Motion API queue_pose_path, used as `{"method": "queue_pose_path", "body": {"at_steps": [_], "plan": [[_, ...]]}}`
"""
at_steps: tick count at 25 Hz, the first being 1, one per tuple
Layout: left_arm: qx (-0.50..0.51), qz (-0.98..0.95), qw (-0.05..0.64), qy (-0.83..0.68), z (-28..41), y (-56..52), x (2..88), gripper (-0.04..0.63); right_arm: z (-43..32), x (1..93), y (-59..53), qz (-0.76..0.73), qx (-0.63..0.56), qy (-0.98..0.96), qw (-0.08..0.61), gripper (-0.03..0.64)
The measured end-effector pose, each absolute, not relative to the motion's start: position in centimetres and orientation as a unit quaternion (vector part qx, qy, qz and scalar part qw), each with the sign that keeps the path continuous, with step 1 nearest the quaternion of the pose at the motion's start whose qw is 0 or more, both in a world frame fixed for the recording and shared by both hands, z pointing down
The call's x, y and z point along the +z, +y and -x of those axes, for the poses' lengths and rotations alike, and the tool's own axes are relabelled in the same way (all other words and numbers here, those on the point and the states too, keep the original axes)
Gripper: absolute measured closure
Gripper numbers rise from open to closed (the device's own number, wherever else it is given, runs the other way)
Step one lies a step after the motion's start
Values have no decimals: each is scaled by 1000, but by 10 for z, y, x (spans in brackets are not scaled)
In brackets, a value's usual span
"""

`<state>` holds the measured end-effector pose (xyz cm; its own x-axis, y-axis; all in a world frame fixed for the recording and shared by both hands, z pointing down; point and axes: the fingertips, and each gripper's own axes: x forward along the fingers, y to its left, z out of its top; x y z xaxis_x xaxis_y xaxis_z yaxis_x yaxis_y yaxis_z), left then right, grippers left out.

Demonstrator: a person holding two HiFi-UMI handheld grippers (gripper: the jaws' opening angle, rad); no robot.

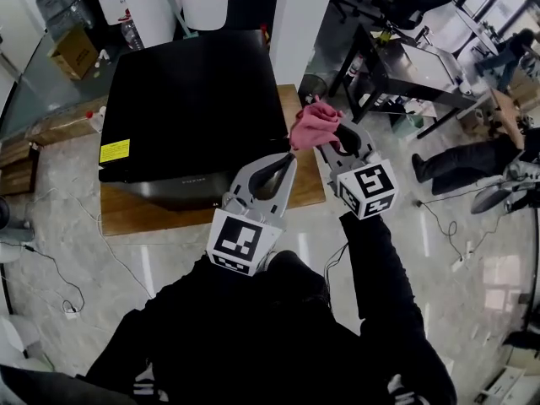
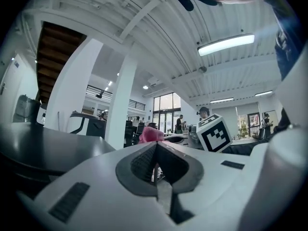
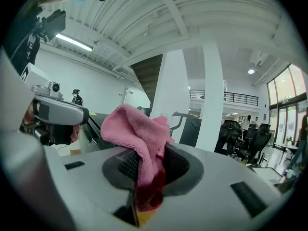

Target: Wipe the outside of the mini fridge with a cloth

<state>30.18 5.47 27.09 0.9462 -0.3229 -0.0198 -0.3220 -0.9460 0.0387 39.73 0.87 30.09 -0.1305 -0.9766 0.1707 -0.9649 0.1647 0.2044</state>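
The black mini fridge [image 1: 190, 108] stands on a low wooden platform [image 1: 135, 213], seen from above in the head view. My right gripper [image 1: 325, 142] is shut on a pink cloth [image 1: 314, 123] and hovers just off the fridge's near right corner. In the right gripper view the cloth [image 3: 139, 138] bunches out from between the jaws of that gripper [image 3: 147, 170]. My left gripper [image 1: 283, 165] is shut with nothing in it, pointing at the fridge's front right corner. In the left gripper view its jaws [image 2: 156, 150] meet, and the cloth [image 2: 150, 134] shows beyond them.
A white pillar [image 1: 299, 19] rises right behind the fridge. Desks [image 1: 422, 66] and office chairs fill the right side, where a seated person's legs [image 1: 460, 160] stretch out. A cardboard box [image 1: 74, 53] sits at the far left. Cables [image 1: 59, 281] trail across the marble floor.
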Motion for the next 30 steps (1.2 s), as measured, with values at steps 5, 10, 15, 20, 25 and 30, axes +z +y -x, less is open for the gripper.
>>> {"method": "queue_pose_path", "body": {"at_steps": [5,10,15,20,25,30], "plan": [[-11,-985,16,-171,-324,65,283,590,-410,323,0,-625,-28,-764,159,516],[-5,-972,15,-236,-358,73,288,590,-436,348,-3,-570,-29,-803,175,515],[12,-953,29,-302,-399,77,309,591,-464,381,-7,-510,-1,-842,179,515],[-4,-933,25,-359,-399,76,319,590,-437,395,-19,-448,21,-880,157,515],[7,-924,27,-382,-379,77,331,591,-406,402,-32,-434,32,-887,155,516],[4,-922,35,-386,-372,66,333,591,-407,400,-50,-456,43,-875,154,517]]}}
